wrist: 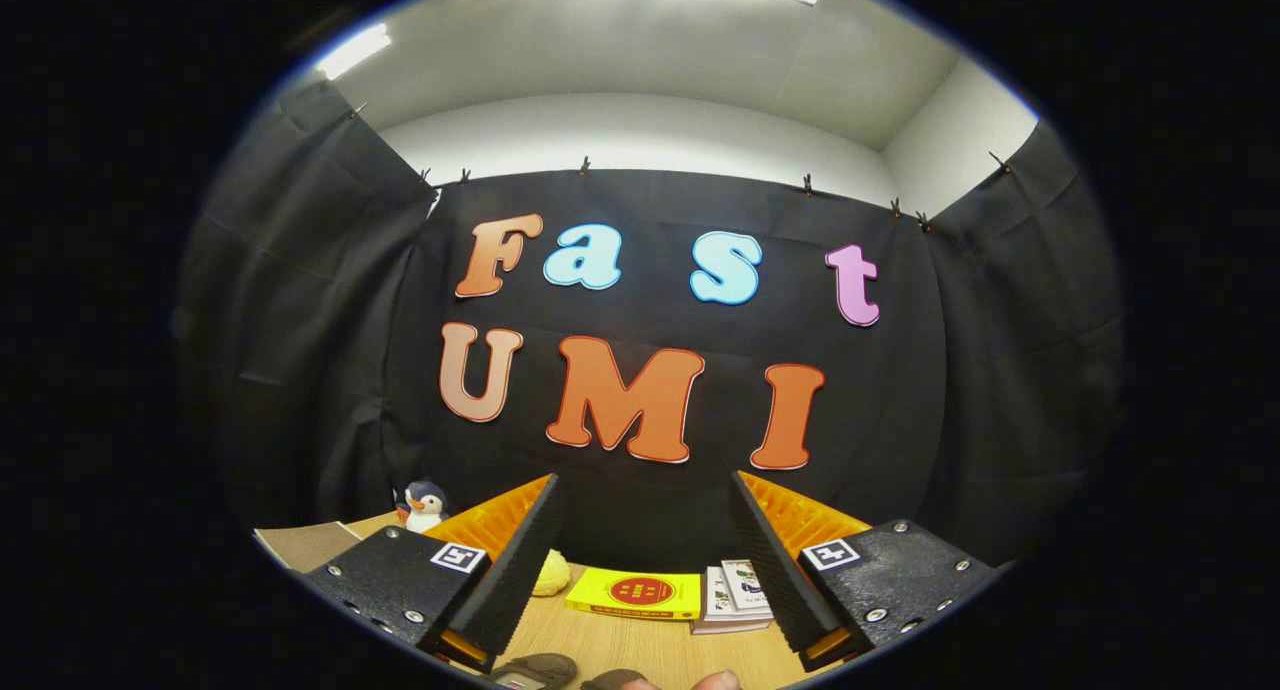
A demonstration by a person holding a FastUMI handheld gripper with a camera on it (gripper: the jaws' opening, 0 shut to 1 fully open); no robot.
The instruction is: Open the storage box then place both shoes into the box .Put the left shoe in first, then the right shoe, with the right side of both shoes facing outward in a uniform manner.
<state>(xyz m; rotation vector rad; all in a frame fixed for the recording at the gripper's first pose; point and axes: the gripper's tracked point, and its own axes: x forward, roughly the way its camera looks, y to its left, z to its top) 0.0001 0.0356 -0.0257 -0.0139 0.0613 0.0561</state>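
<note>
Gripper view, penguin toy (423,505) standing far left on the table (600,642), gripper (642,560) hanging with jaws wide, holding nothing, yellow book (634,594) beyond the fingers, shoes (535,669) lying just below the fingers.

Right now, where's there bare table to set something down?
The tool is open, holding nothing. Bare wood shows between its fingers, bordered by the yellow book beyond and dark shoe tops nearer. It's crowded along the back: yellow soft thing, yellow book, stacked booklets, penguin toy.
</note>
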